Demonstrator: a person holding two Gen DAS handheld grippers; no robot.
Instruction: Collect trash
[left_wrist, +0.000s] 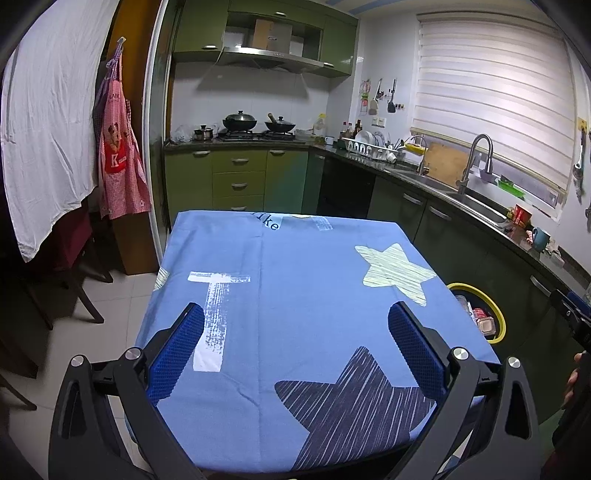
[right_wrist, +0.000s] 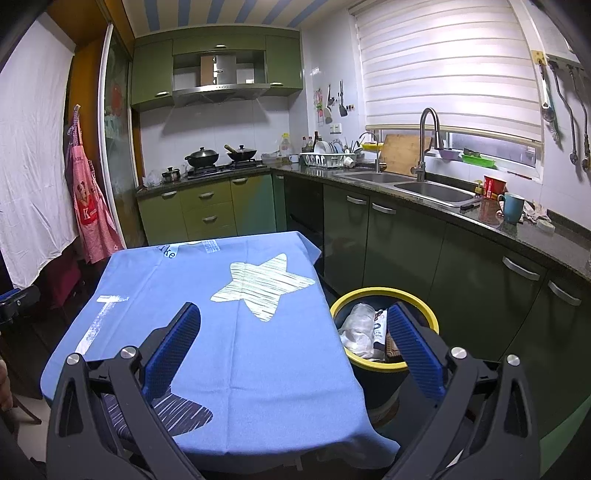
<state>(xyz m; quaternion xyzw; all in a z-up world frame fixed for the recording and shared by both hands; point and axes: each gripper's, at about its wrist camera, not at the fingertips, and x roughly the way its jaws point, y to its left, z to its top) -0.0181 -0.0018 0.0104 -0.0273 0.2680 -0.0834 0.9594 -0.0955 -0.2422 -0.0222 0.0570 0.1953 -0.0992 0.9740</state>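
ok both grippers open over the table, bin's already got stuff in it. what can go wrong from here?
1. The tablecloth hangs loose over the table edge next to the yellow-rimmed bin; an open finger of the right gripper could snag it.
2. The crumpled clear plastic sits high in the bin, near the rim, so it may spill if bumped.
3. No trash shows on the cloth in either view, so the left gripper could close on fabric alone.

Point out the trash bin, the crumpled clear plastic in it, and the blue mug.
trash bin (right_wrist: 384, 291): right wrist view, far yellow rim.
crumpled clear plastic (right_wrist: 356, 326): right wrist view, its middle.
blue mug (right_wrist: 513, 207): right wrist view, its side.
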